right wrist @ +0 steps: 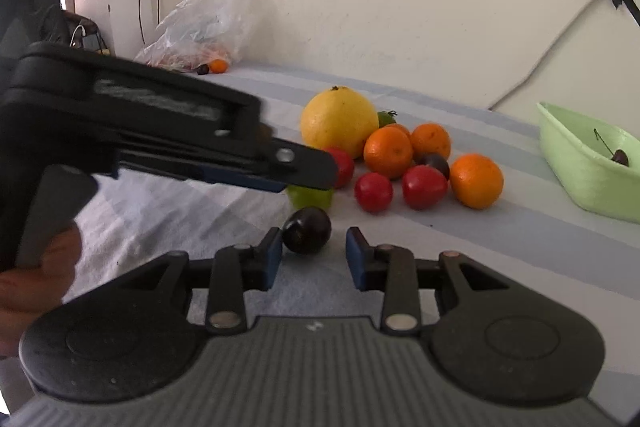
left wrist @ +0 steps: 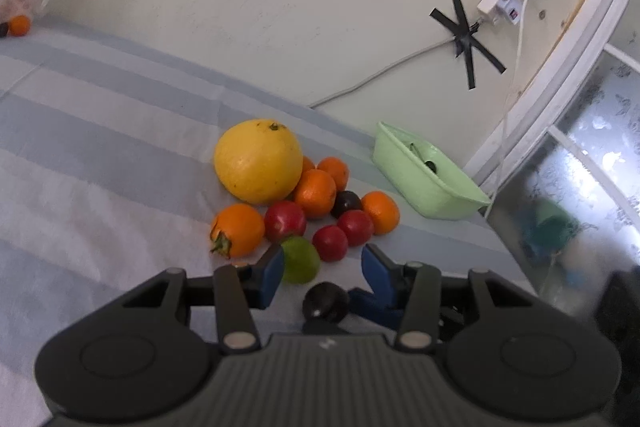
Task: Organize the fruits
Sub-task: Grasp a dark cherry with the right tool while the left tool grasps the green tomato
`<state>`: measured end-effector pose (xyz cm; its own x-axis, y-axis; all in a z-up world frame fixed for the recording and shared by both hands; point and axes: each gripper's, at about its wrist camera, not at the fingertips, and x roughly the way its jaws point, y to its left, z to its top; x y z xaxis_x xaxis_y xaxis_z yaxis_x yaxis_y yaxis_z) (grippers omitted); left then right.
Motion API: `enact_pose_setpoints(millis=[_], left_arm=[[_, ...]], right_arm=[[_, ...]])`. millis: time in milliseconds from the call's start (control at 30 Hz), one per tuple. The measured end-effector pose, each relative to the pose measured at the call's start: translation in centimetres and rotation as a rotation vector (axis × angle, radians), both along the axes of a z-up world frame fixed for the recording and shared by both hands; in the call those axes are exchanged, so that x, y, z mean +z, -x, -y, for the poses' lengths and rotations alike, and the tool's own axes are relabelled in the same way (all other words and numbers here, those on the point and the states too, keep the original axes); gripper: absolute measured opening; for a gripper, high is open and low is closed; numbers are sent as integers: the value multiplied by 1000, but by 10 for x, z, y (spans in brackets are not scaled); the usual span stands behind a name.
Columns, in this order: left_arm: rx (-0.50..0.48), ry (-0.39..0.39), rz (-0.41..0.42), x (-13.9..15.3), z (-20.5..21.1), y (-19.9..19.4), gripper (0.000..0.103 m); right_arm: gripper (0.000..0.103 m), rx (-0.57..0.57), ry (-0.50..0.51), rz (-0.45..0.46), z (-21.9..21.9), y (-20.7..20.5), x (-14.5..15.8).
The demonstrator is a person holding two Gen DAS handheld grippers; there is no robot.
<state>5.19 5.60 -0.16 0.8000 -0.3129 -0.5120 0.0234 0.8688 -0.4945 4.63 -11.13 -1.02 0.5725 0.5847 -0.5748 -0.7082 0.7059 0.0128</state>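
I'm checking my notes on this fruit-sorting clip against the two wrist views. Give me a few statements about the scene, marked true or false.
1. The left gripper is open, with the small green lime between its fingers. True.
2. The pale green plastic bin is full of oranges. False: only one dark stemmed cherry shows inside.
3. The big yellow citrus fruit lies in the fruit pile. True.
4. The right gripper is shut on a red fruit. False: it is open around a dark round plum.

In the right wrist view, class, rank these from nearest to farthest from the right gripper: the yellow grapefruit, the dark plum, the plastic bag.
1. dark plum: just ahead of the right gripper, toward its left finger.
2. yellow grapefruit: mid-table, behind the pile.
3. plastic bag: far left, against the wall.
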Motion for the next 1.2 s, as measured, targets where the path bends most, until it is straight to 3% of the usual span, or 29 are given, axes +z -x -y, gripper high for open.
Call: enact_pose_setpoints(millis=[33, 67, 267, 500, 833, 900, 967, 1200], left_arm=[[5, -6, -5, -2, 0, -3, 44], [15, -19, -8, -3, 2, -5, 44], [5, -84, -17, -10, 18, -4, 27], [-56, -113, 11, -6, 37, 0, 27], [-263, -238, 108, 10, 107, 10, 21], [-265, -286, 119, 10, 118, 10, 21], [-271, -312, 122, 10, 122, 9, 23], [-273, -397, 117, 6, 128, 18, 46]], right_arm=[[27, 3, -1, 6, 2, 2, 0], [26, 4, -1, 12, 4, 4, 1], [26, -94, 7, 69, 36, 13, 1], [26, -250, -53, 56, 90, 9, 5], [26, -388, -72, 75, 141, 12, 7], [26, -401, -71, 56, 147, 10, 5], [26, -402, -78, 39, 151, 9, 1], [26, -385, -100, 32, 152, 9, 1]])
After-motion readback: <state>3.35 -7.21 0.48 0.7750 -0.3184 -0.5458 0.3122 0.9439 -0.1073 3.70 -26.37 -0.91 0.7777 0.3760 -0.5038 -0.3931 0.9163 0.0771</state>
